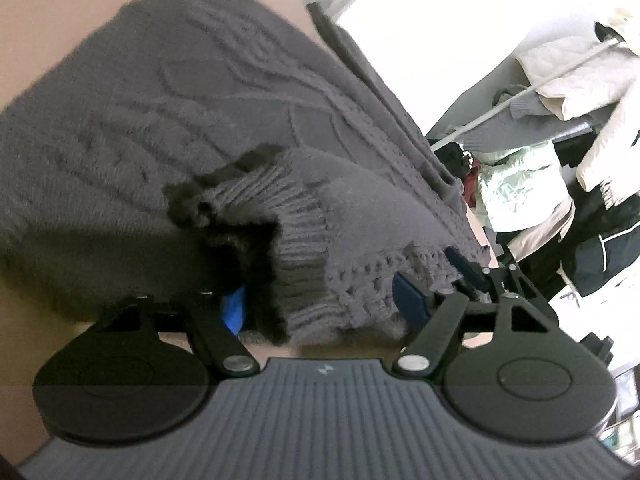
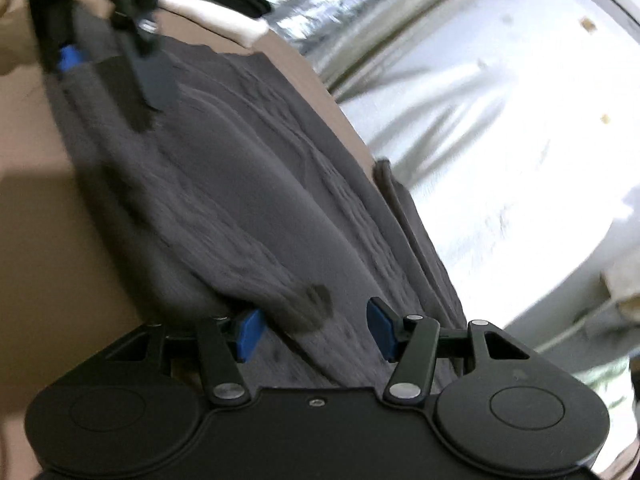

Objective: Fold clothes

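Dark grey knitted sweater (image 1: 160, 92): raised cable and leaf relief pattern across the body, ribbed cuff (image 1: 296, 220) with black fuzzy trim (image 1: 224, 224), openwork eyelet band along one edge. Flat tan-brown tabletop (image 1: 60, 12) beneath it, plain. Left gripper (image 1: 324, 304): black arms, ridged grey body, blue pads. Right gripper (image 2: 316, 328): black throughout, blue pads. Hanging cream quilted jacket (image 1: 576, 68), pale green garment (image 1: 516, 184), navy garment with white piping (image 1: 608, 248). Crinkled silver foil sheeting (image 2: 480, 128), plain.
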A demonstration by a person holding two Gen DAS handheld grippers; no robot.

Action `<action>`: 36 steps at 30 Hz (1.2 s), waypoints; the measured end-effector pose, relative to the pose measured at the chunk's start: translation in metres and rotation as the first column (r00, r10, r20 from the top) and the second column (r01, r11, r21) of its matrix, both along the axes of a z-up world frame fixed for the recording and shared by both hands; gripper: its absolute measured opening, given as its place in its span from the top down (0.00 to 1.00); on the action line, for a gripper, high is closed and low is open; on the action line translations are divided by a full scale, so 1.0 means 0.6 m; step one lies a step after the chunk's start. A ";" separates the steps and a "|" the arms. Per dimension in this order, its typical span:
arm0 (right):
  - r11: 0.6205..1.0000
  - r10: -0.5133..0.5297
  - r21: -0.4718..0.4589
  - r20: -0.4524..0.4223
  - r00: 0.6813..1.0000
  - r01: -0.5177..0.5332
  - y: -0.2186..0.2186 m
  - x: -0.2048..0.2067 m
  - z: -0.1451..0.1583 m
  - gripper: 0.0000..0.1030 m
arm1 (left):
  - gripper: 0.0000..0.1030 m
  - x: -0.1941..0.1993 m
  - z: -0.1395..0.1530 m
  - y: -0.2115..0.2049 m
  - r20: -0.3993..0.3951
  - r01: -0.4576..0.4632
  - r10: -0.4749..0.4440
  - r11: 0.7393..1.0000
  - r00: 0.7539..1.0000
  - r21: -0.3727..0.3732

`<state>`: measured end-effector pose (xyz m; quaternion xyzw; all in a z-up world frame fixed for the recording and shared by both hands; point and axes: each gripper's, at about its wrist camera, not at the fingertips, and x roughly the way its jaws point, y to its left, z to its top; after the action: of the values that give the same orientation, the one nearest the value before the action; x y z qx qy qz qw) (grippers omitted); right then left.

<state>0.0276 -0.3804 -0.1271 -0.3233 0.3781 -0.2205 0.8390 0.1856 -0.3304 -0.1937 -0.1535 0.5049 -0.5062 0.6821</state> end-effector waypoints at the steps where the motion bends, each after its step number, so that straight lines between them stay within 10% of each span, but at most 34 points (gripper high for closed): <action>1: 0.999 0.035 0.007 0.001 0.999 -0.035 0.007 0.002 -0.003 0.41 | 0.32 -0.003 0.002 -0.001 0.011 0.002 -0.001 1.000 1.000 -0.009; 5: 0.995 0.097 0.022 0.034 0.995 -0.098 0.011 0.012 -0.011 0.51 | 0.39 -0.021 0.020 -0.011 0.093 0.046 -0.042 0.998 0.995 -0.037; 7: 0.992 0.100 0.065 0.083 0.992 -0.105 0.002 0.011 0.002 0.89 | 0.39 -0.040 0.039 -0.022 0.192 0.073 -0.068 0.997 0.979 -0.020; 9: 0.985 0.069 0.146 0.187 0.980 -0.097 -0.017 0.002 0.030 0.89 | 0.39 -0.063 0.064 -0.029 0.312 0.109 -0.100 0.994 0.945 -0.009; 15: 0.847 -0.121 0.524 0.360 0.925 -0.093 -0.107 -0.033 0.103 0.89 | 0.36 -0.127 0.122 -0.025 0.600 0.113 -0.086 0.994 0.795 -0.007; 19: 0.761 -0.177 0.637 0.387 0.905 -0.123 -0.150 -0.055 0.114 0.89 | 0.28 -0.171 0.128 -0.027 0.782 0.057 -0.078 0.997 0.619 0.055; 24: 0.760 -0.125 0.633 0.369 0.921 -0.150 -0.155 -0.062 0.110 0.89 | 0.04 -0.207 0.132 -0.029 0.898 0.004 -0.069 0.997 0.435 0.074; 28: 0.763 -0.077 0.620 0.366 0.927 -0.182 -0.126 -0.072 0.119 0.88 | 0.04 -0.224 0.125 -0.033 0.900 0.107 -0.127 0.990 0.417 0.090; 29: 0.755 -0.053 0.621 0.374 0.926 -0.208 -0.120 -0.074 0.125 0.88 | 0.07 -0.231 0.123 -0.031 0.895 0.138 -0.147 0.986 0.421 0.097; 33: 0.784 -0.016 0.583 0.363 0.932 -0.214 -0.105 -0.071 0.132 0.88 | 0.91 -0.244 0.116 -0.050 0.863 0.147 -0.257 0.966 0.435 0.213; 36: 0.790 -0.048 0.591 0.325 0.945 -0.163 -0.115 -0.070 0.131 0.85 | 0.91 -0.227 0.143 -0.054 0.897 0.032 -0.158 0.987 0.412 0.159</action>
<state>-0.0146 -0.4494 -0.0484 -0.0064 0.2763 -0.1104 0.9547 0.0495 -0.3630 -0.1076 0.2126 0.0936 -0.5162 0.8244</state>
